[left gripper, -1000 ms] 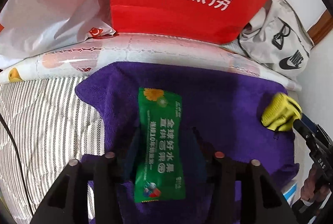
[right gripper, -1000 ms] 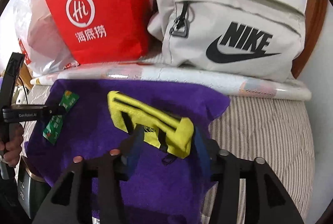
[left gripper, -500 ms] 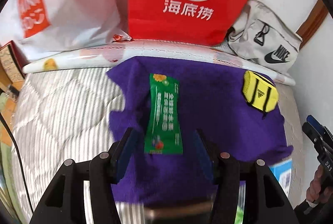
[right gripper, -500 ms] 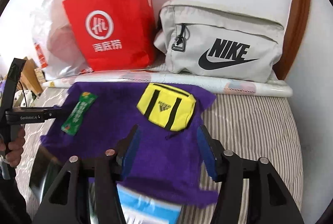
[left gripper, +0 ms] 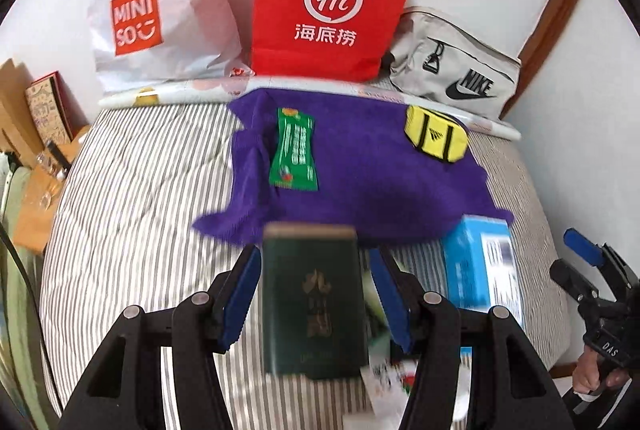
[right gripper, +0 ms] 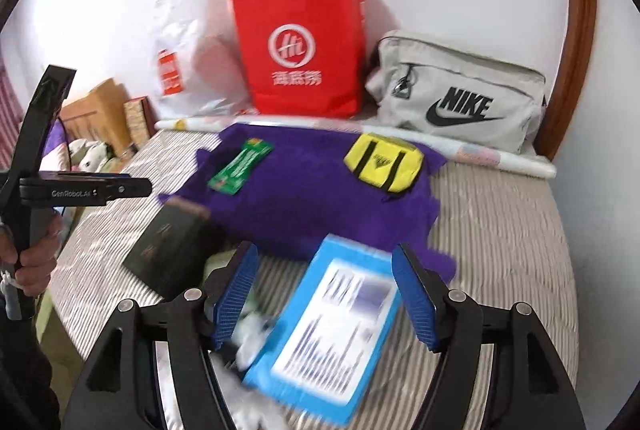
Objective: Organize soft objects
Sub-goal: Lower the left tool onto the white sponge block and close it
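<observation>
since a second ago both my claws have pulled back from the purple towel (left gripper: 360,170), so the dark green box (left gripper: 314,304) and the blue box (right gripper: 324,334) on the striped bed (left gripper: 140,198) have come into view. my left claw (left gripper: 316,296) stands partly open with the dark green box between its pads, and i cannot tell if they touch it. my right claw (right gripper: 324,304) is opening, the blue box lying between its pads, untouched. the green snack packet (left gripper: 294,152) and the yellow pouch (left gripper: 436,136) lie apart on the towel. against the wall stand a white miniso bag (left gripper: 160,18), a red paper bag (left gripper: 328,10) and a grey nike bag (left gripper: 452,74); i can't see their contents.
</observation>
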